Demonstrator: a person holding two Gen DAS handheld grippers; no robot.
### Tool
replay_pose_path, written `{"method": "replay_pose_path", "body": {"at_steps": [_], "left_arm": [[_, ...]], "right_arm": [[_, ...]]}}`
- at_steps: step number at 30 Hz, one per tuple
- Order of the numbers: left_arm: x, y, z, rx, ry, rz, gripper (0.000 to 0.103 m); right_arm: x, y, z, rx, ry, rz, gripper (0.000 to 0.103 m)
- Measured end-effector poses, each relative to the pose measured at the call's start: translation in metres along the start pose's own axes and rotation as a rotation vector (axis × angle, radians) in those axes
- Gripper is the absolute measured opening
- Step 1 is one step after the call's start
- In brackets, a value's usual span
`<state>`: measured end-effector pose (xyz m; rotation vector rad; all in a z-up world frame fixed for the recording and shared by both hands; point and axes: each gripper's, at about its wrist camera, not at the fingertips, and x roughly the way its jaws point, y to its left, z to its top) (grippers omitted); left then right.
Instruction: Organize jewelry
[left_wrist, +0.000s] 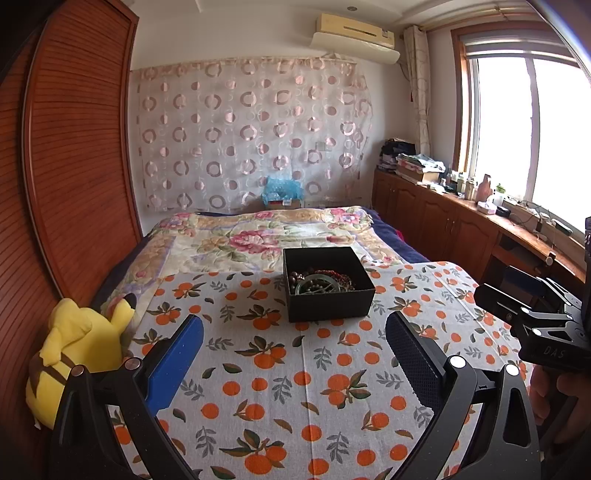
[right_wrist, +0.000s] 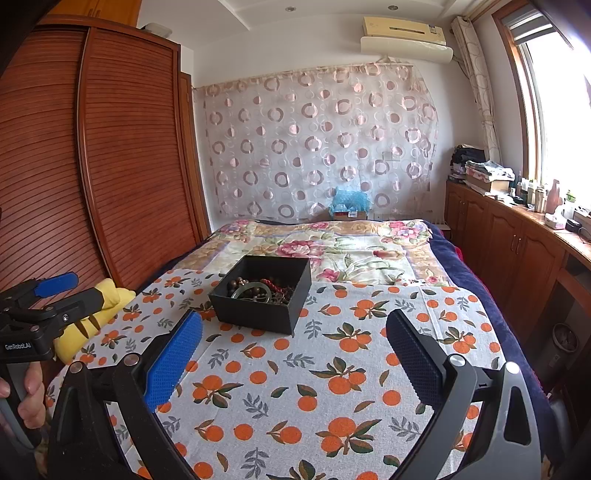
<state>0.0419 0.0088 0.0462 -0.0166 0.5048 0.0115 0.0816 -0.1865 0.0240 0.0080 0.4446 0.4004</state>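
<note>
1. We see our left gripper (left_wrist: 295, 354) built of black angular arms with round silver screw heads.
2. Its fingers carry textured pads: one bright blue (left_wrist: 173, 363), the other dark navy.
3. Our right gripper (right_wrist: 295, 354) matches it, with a dimpled blue pad (right_wrist: 173, 363) on one finger.
4. White lettering reads "DAS" on one black body and "GenRobot.AI" on the other.

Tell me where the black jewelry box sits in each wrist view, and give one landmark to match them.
Left wrist view: the black jewelry box sits just right of centre on the orange-print cloth, beyond the open fingers.
Right wrist view: the box sits left of centre, turned corner-on.
Shared landmark: the yellow plush toy at the cloth's left edge.
</note>
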Motion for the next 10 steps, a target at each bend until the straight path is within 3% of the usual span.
{"method": "replay_pose_path", "body": {"at_steps": [10], "left_arm": [[-0.0003,-0.0005,0.0001,-0.001,-0.002,0.0,0.095]], "right_arm": [[0.0,-0.0001,0.0004,0.0,0.0,0.0,0.1]]}}
